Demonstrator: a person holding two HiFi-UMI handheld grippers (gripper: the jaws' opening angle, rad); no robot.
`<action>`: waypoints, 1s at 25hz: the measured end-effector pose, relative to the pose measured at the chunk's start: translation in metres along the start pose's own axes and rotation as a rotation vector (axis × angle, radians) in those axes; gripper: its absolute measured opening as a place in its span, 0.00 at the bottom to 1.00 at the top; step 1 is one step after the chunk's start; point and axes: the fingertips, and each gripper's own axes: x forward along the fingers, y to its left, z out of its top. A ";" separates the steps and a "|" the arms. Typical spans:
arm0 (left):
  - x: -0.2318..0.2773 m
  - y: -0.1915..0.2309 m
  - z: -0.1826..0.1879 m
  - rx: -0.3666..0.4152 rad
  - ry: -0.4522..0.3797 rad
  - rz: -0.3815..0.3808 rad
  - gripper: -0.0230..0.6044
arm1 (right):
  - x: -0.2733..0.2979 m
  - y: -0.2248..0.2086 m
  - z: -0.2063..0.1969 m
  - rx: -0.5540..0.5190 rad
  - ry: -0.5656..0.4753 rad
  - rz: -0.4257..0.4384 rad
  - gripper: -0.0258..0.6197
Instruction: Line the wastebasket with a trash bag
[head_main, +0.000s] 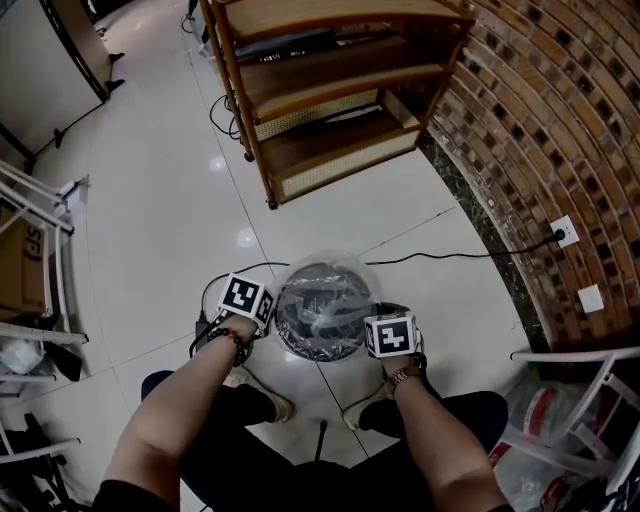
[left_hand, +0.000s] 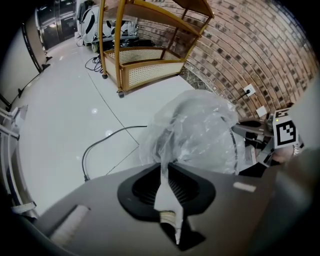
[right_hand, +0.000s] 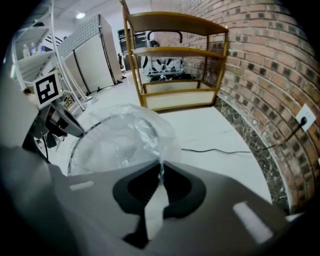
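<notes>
A round dark wire wastebasket (head_main: 292, 340) stands on the white floor between my knees. A clear trash bag (head_main: 325, 272) drapes over its mouth and bulges up at the far side. My left gripper (head_main: 270, 318) is at the basket's left rim and my right gripper (head_main: 376, 322) at its right rim. In the left gripper view the left gripper (left_hand: 165, 168) pinches a fold of the bag (left_hand: 200, 127), with the basket's rim (left_hand: 235, 145) behind. In the right gripper view the right gripper (right_hand: 160, 170) is shut on the film of the bag (right_hand: 125, 135) above the rim (right_hand: 75, 146).
A wooden shelf unit (head_main: 330, 90) stands on the far side, against a brick wall (head_main: 560, 150). A black cable (head_main: 450, 257) runs across the floor to a wall outlet (head_main: 565, 231). White racks stand at the left (head_main: 40, 250) and right (head_main: 590, 400).
</notes>
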 end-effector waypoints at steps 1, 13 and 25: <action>0.000 0.002 0.000 0.004 0.002 0.004 0.12 | 0.001 0.000 0.000 0.004 0.000 0.002 0.05; -0.008 0.011 0.002 0.096 0.034 -0.035 0.41 | 0.002 -0.007 0.008 0.072 -0.030 0.057 0.18; -0.012 -0.017 0.008 0.047 -0.051 -0.156 0.53 | -0.025 0.001 0.019 -0.013 -0.104 0.108 0.37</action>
